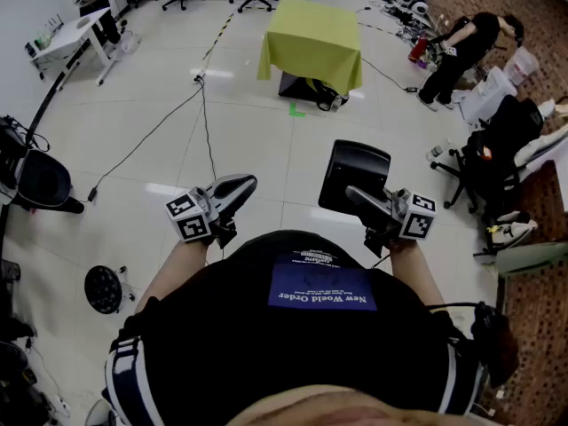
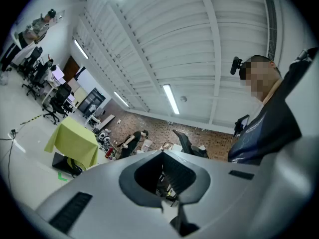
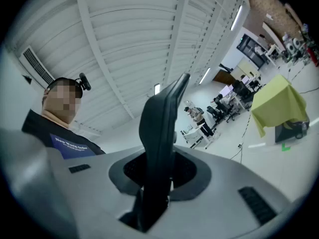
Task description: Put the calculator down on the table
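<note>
White floor tiles [image 1: 266, 131] fill a large workroom, crossed by thin black cables [image 1: 206, 122]. At its far side stands a table [image 1: 315, 38] draped in a yellow-green cloth. Office chairs [image 1: 479, 162] crowd the right side near a brick-patterned strip, and a person in black [image 1: 461, 51] bends over there.

The wearer, in a black shirt [image 1: 302, 327], holds both tools out at about waist level, each pointing slightly upward. The right gripper [image 1: 355, 195] is clamped on the calculator [image 1: 355, 174] — a dark, flat slab that stands up from the jaws. In the right gripper view the calculator [image 3: 159, 133] shows edge-on, rising from between the pads with both jaws pressed against its faces. It hangs in the air over the bare floor, well apart from the table and short of the table's near edge.

The left gripper [image 1: 238, 187] carries nothing. In the left gripper view its jaws [image 2: 167, 200] are drawn together with no object between them — only the room's far wall and ceiling lights show beyond. The two grippers sit side by side, apart from each other.
</note>
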The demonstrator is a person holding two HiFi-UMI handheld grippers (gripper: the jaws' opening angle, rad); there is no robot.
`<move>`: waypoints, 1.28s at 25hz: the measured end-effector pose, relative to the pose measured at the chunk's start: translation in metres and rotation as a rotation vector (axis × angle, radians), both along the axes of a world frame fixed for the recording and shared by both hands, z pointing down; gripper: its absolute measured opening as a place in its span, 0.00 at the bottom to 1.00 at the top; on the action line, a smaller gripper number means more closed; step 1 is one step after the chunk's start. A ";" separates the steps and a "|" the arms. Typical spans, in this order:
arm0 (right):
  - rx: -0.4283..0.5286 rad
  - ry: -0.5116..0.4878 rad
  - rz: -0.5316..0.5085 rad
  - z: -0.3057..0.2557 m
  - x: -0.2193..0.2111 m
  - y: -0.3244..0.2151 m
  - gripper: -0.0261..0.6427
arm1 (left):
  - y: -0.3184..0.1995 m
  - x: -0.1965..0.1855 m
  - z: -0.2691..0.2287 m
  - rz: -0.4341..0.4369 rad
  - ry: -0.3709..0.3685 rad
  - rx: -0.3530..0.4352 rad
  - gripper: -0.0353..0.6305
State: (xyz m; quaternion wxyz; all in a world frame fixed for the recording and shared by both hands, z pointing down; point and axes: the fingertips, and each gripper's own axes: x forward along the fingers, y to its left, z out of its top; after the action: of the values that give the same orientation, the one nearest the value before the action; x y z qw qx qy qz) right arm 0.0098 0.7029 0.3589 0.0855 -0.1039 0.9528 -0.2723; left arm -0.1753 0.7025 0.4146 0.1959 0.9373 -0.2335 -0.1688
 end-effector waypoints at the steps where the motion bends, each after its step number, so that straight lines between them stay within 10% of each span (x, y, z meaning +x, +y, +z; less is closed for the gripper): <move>1: 0.002 -0.003 0.000 -0.002 -0.002 0.000 0.14 | 0.000 -0.002 -0.001 0.001 0.000 0.002 0.06; 19: -0.023 -0.009 -0.009 -0.003 -0.137 -0.020 0.14 | -0.019 -0.136 0.016 0.001 0.030 -0.028 0.06; 32: -0.055 -0.048 -0.052 0.009 -0.100 -0.091 0.14 | -0.078 -0.097 0.018 -0.033 0.010 -0.057 0.06</move>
State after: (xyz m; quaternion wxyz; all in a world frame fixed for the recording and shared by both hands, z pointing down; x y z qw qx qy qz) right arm -0.0904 0.6119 0.3679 0.0983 -0.0748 0.9450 -0.3030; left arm -0.2725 0.6249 0.4327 0.2211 0.9265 -0.2526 -0.1700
